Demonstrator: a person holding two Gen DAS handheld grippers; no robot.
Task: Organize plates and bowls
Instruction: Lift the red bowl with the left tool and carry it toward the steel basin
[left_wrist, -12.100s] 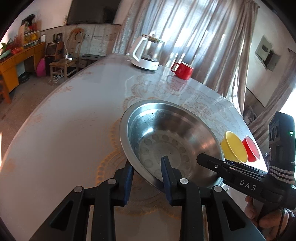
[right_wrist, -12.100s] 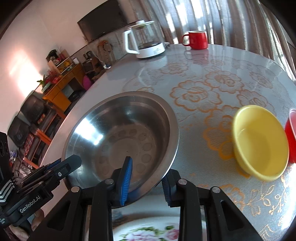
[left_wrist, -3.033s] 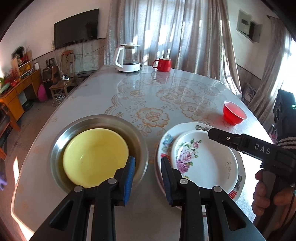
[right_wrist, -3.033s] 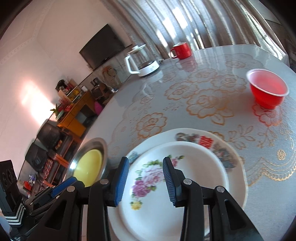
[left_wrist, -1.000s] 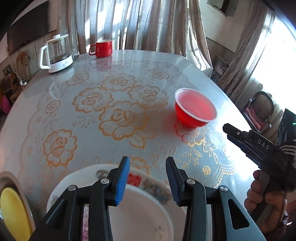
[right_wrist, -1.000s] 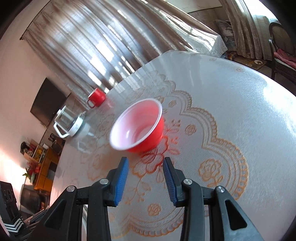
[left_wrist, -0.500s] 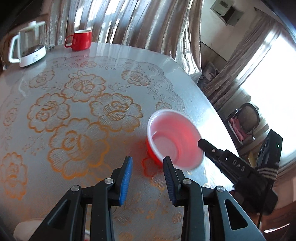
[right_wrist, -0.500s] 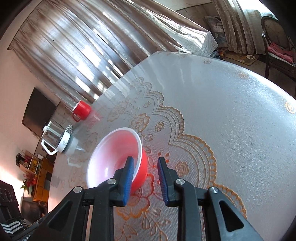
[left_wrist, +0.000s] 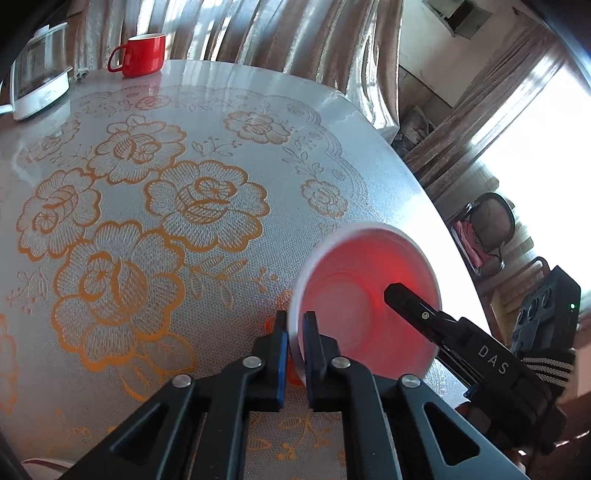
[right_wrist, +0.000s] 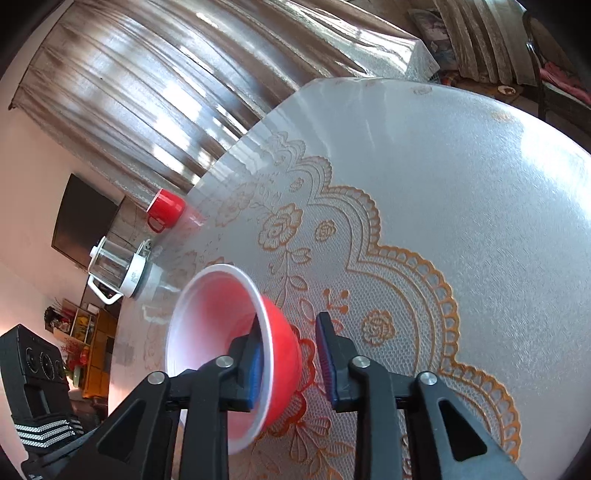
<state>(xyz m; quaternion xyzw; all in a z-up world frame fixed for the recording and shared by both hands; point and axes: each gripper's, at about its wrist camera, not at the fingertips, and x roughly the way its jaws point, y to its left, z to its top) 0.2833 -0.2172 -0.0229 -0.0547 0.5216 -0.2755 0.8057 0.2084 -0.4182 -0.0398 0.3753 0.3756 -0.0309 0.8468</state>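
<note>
red plastic bowl (left_wrist: 365, 295) | light, thin, springy rim, tilted | left gripper (left_wrist: 294, 332) clenched on near rim | right gripper (right_wrist: 291, 358) astride far rim, not pinching

a round table (left_wrist: 229, 88) covered by a translucent plastic cloth printed with orange lace roses (left_wrist: 207, 205) fills most of both views. near its far edge stands a glossy red ceramic mug with a handle (left_wrist: 138, 54), upright, close to long grey-brown curtains (left_wrist: 258, 33) streaked with daylight. just beside the mug along that same far edge sits a clear glass kettle on a white base (left_wrist: 37, 86), white handle turned outward. beyond the table's edge, a dark flat television (right_wrist: 83, 218) hangs on a pale wall, with an orange wooden cabinet of shelves (right_wrist: 86, 336) below it. past the opposite edge a dark chair holding pink cloth (left_wrist: 487, 229) stands on the floor by a bright window.
</note>
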